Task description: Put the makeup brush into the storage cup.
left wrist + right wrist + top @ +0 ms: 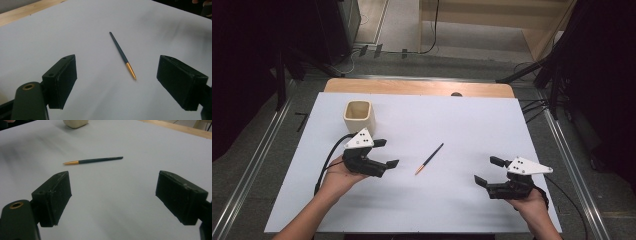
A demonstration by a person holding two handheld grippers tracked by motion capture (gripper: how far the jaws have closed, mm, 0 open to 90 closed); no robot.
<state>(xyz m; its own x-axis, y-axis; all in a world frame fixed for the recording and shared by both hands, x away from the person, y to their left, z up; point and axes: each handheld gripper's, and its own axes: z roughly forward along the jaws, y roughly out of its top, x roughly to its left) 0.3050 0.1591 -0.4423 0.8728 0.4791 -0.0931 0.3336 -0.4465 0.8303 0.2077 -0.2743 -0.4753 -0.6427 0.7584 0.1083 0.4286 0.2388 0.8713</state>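
pen (430, 158): dark barrel, gold tip, flat on the white table (472, 120), well apart from the cream cup (359, 116) at far left. long axis diagonal, gold tip toward the person, dark end away and right. left gripper (389, 153): jaws spread, empty, near the pen, gold tip just ahead of it. right gripper (488, 171): jaws spread, empty, farther off. left likely picks.

A slim dark pen (430, 158) with a gold tip lies flat, diagonal, on the white table (462, 210).
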